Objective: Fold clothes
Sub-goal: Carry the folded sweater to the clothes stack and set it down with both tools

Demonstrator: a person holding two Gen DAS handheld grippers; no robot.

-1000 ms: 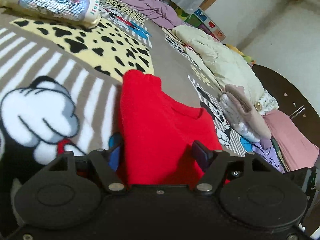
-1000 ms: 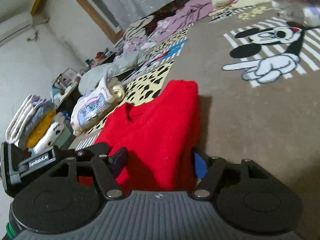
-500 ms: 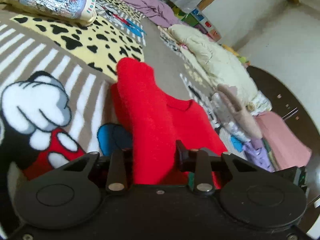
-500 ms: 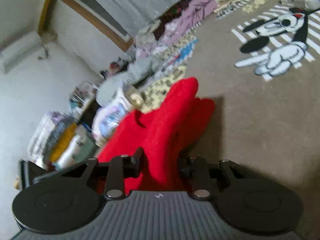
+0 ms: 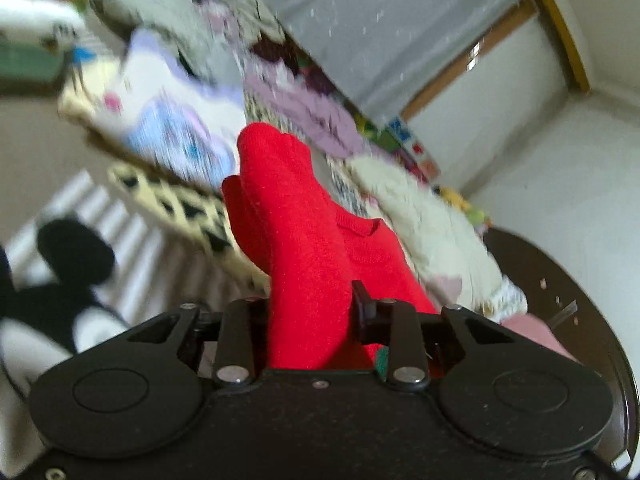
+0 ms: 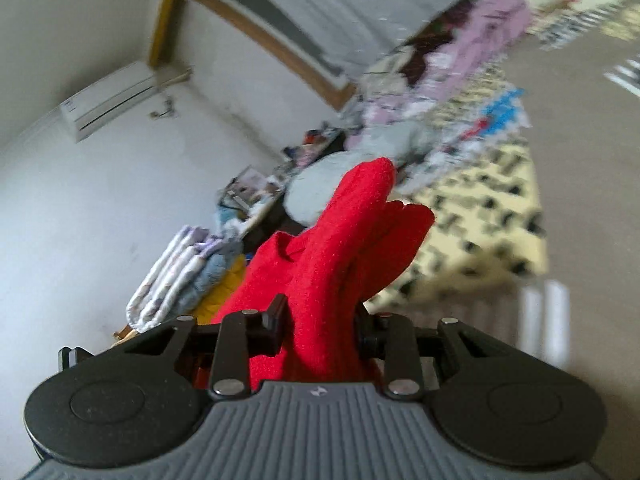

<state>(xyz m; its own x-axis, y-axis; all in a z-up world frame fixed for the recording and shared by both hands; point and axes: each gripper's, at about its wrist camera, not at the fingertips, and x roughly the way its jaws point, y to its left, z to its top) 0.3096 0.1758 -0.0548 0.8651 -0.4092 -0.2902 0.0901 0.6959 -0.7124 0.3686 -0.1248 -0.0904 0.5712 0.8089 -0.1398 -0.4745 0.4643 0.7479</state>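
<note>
While both cameras blur with motion, we hold the red sweater pinched in each of our grippers. Our left gripper has its jaws pressed onto a thick fold of the red knit, which rises between the fingers and stands up ahead of the camera as a bunched ridge; the neckline of the sweater shows to the right of that ridge. Our right gripper clamps another fold of the same garment, and the cloth climbs away from its fingers to a rounded tip, lifted off the bed.

Below and to the left in the left wrist view we see the cartoon-print blanket with its black and white figure and pale stripes, and beside it a yellow patch with black spots. A printed pillow lies behind the sweater, smeared by blur. A cream quilt lies heaped to the right, near a dark round table.

From the right wrist view we see a stack of folded clothes against the white wall on the left, an air conditioner mounted high up, and a grey curtain in a wooden frame.
</note>
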